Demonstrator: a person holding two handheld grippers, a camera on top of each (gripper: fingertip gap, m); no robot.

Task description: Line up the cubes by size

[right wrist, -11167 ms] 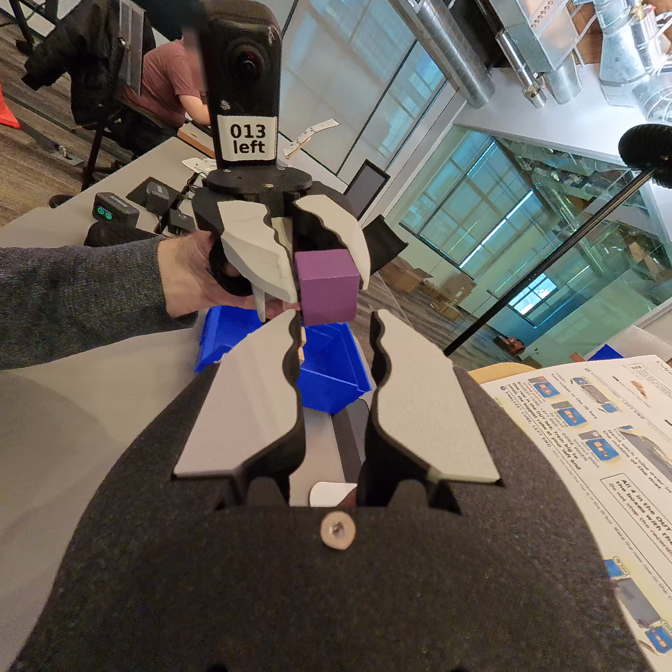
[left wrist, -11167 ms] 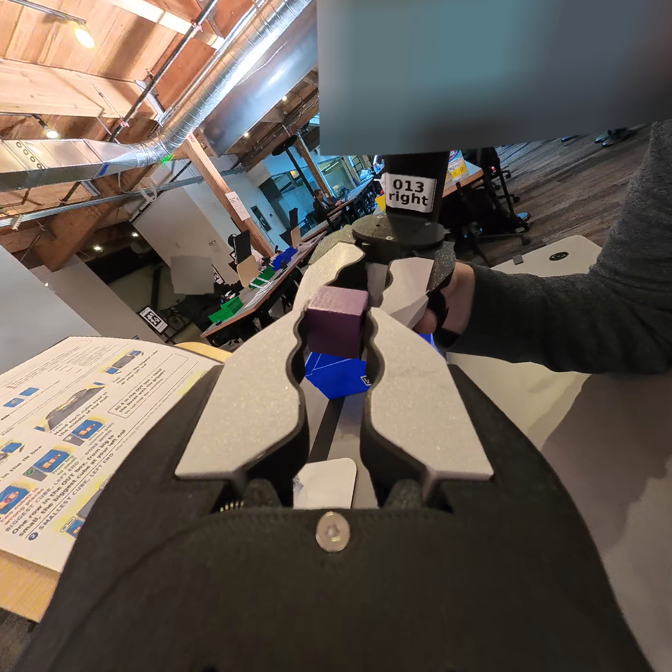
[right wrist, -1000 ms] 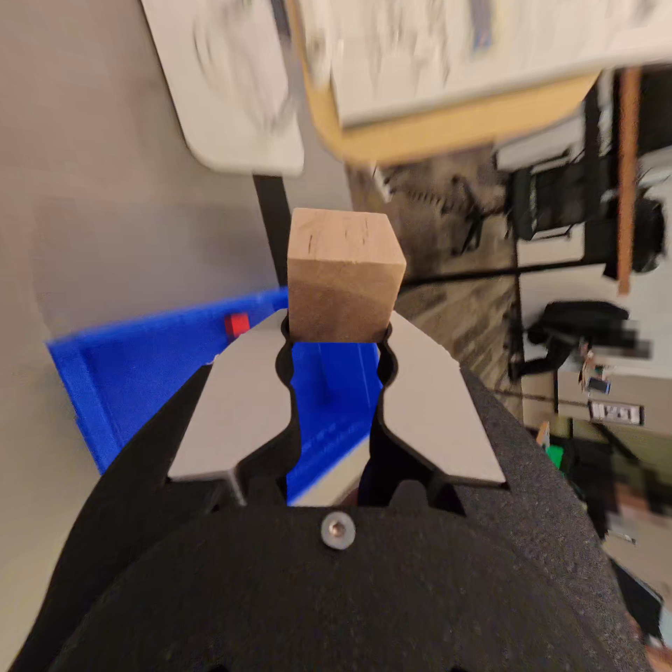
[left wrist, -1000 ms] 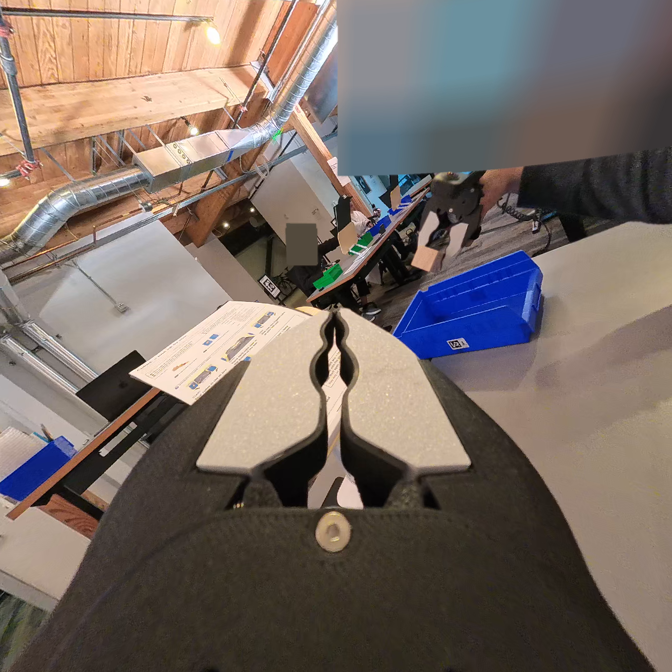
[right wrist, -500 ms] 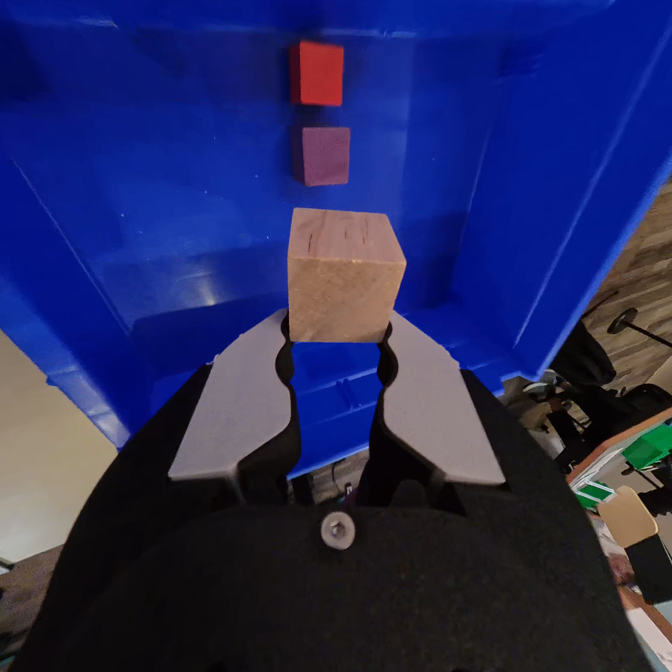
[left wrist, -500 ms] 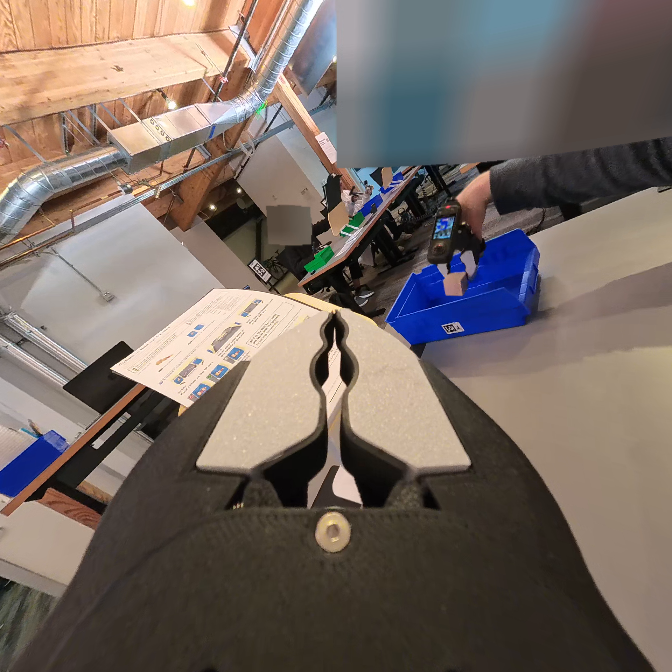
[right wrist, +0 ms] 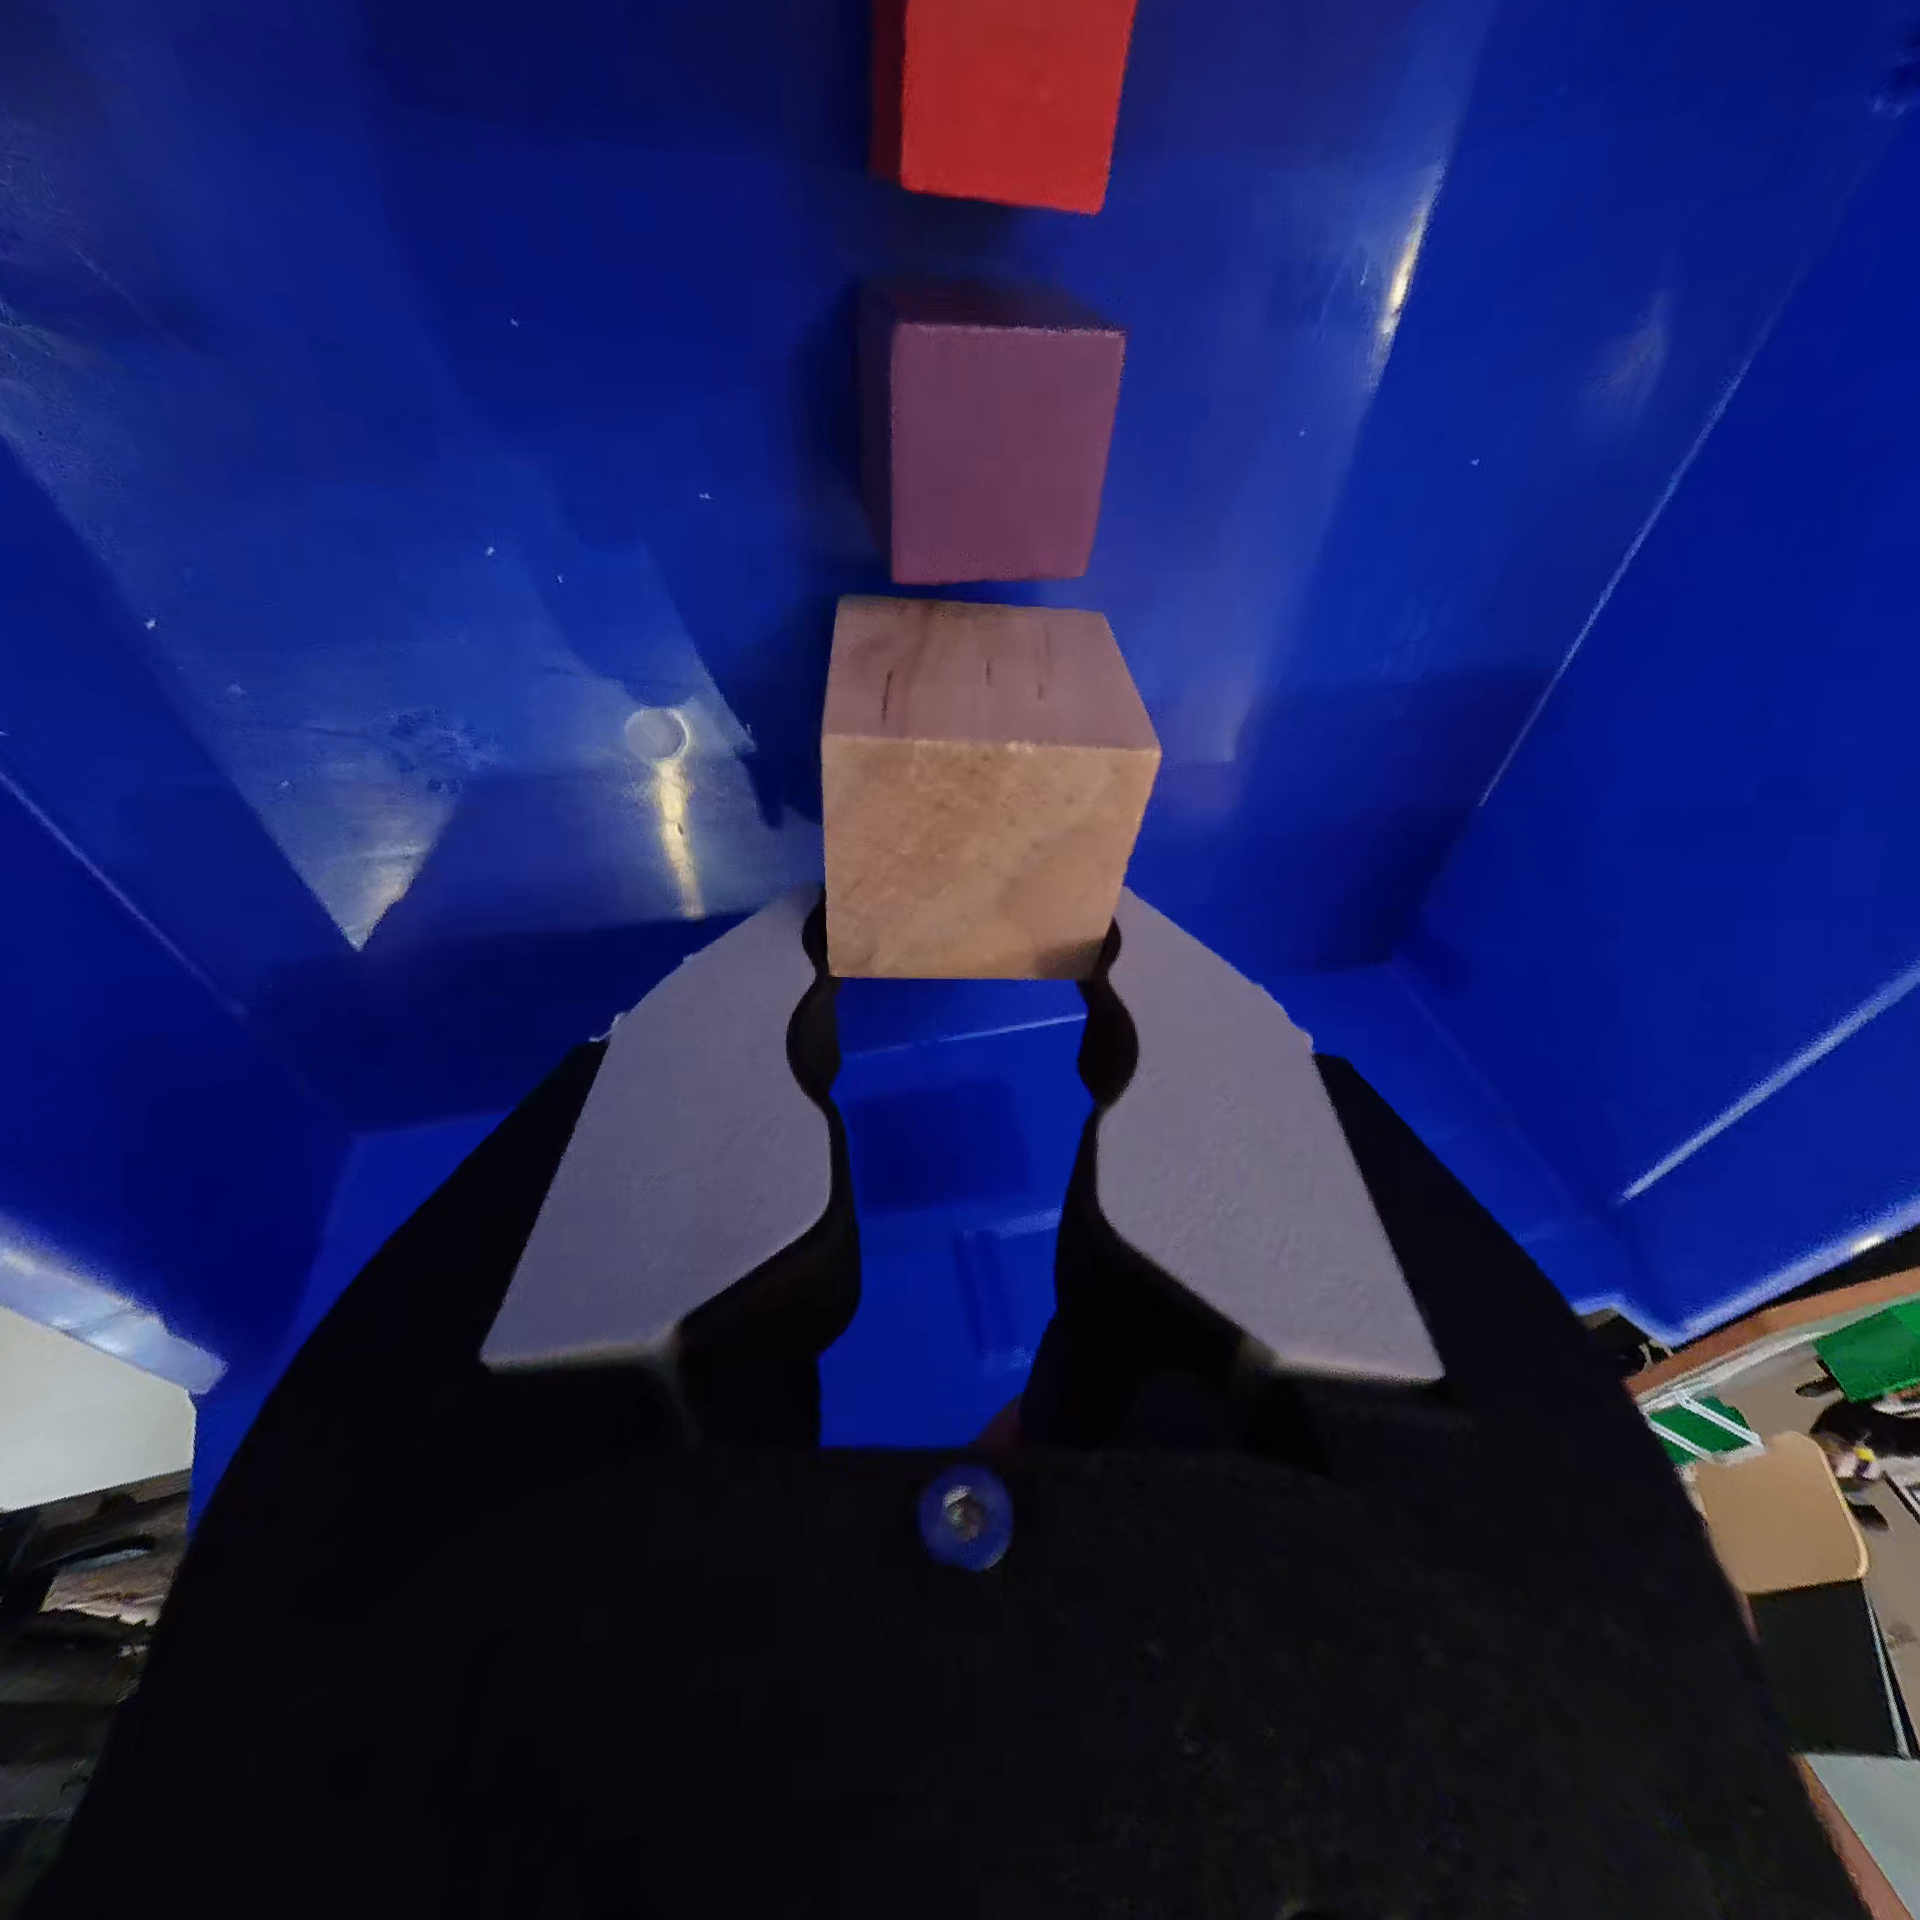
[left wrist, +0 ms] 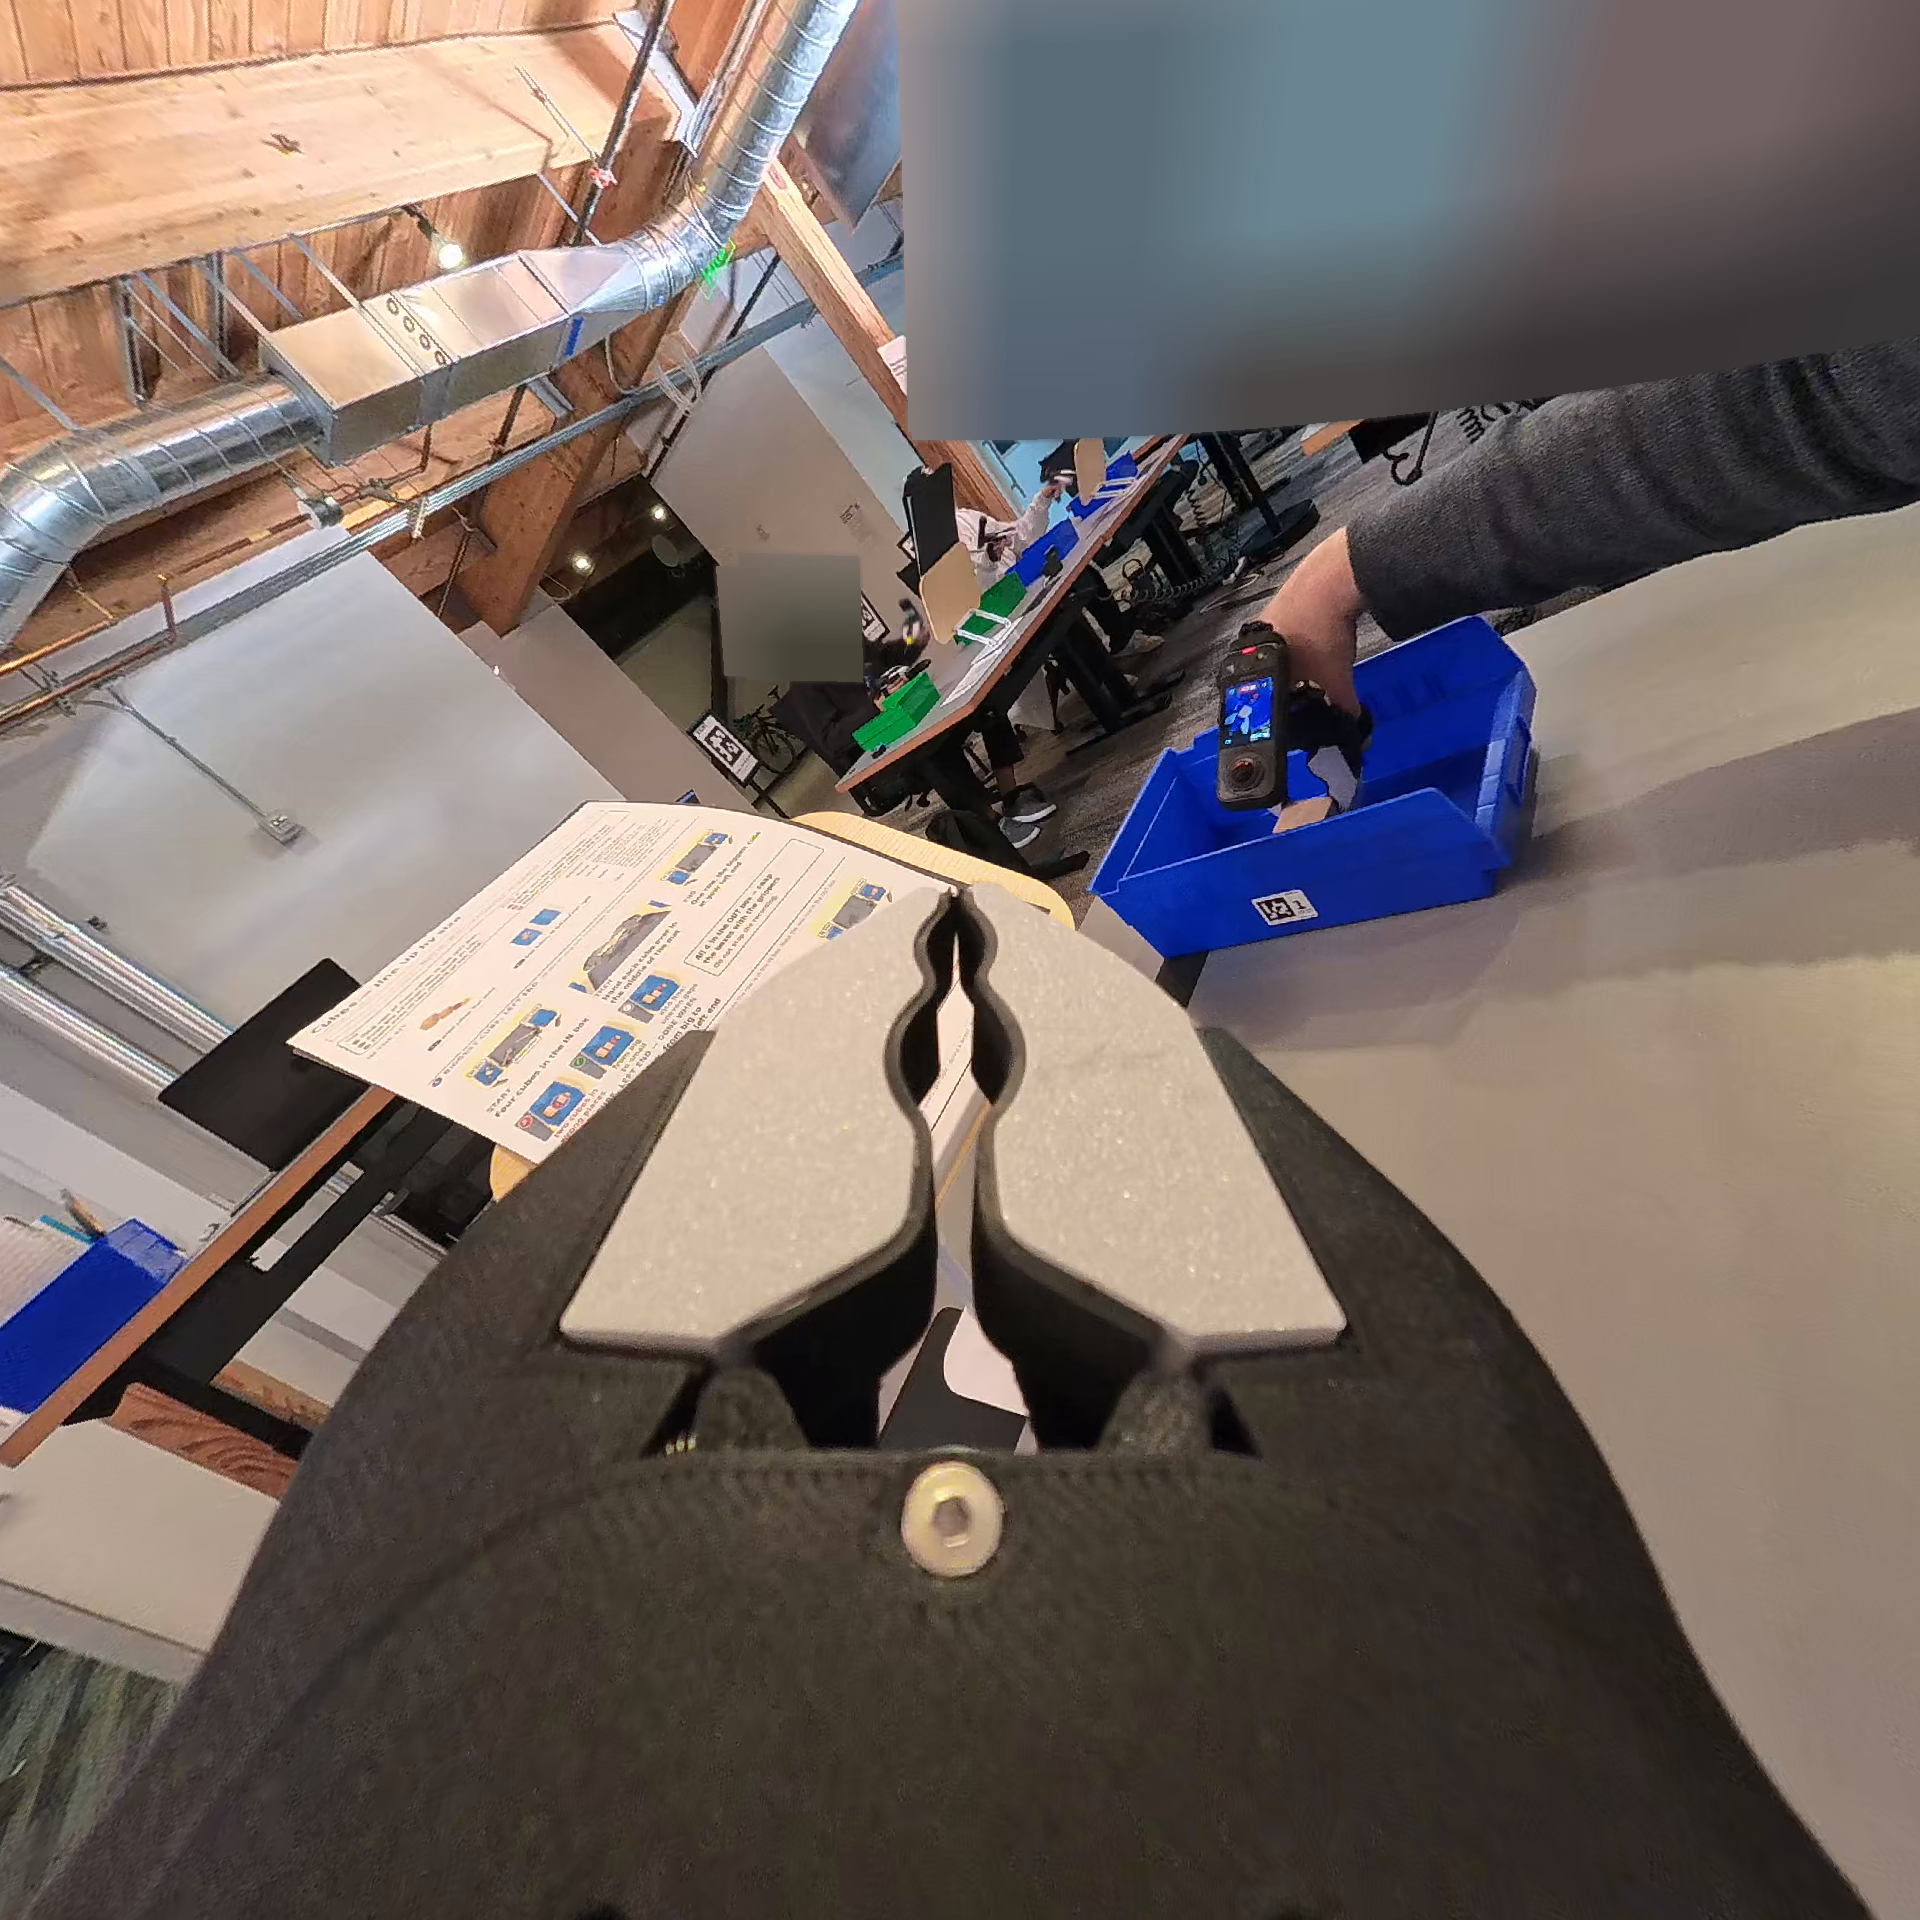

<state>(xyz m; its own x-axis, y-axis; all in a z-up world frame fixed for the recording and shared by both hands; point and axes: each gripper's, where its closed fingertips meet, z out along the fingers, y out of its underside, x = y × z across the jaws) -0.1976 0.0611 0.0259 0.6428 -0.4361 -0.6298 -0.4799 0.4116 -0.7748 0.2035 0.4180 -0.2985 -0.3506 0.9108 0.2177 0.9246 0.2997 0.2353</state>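
Note:
My right gripper is shut on a plain wooden cube and holds it low inside the blue bin. Beyond it on the bin floor a purple cube and a red cube lie in a row in line with the wooden one. In the left wrist view the right gripper shows far off, reaching into the blue bin with the wooden cube at its tips. My left gripper is shut with nothing between its fingers, raised above the grey table.
An instruction sheet lies on a wooden board to the left of the bin. A person's hand and grey sleeve hold the right gripper. Desks and chairs stand beyond the table edge. My hands' fingertips stand some 65 centimeters from each other.
My right gripper has carried the wooden cube down into the blue bin, close behind the purple cube. My left gripper has stayed shut and has tilted a little.

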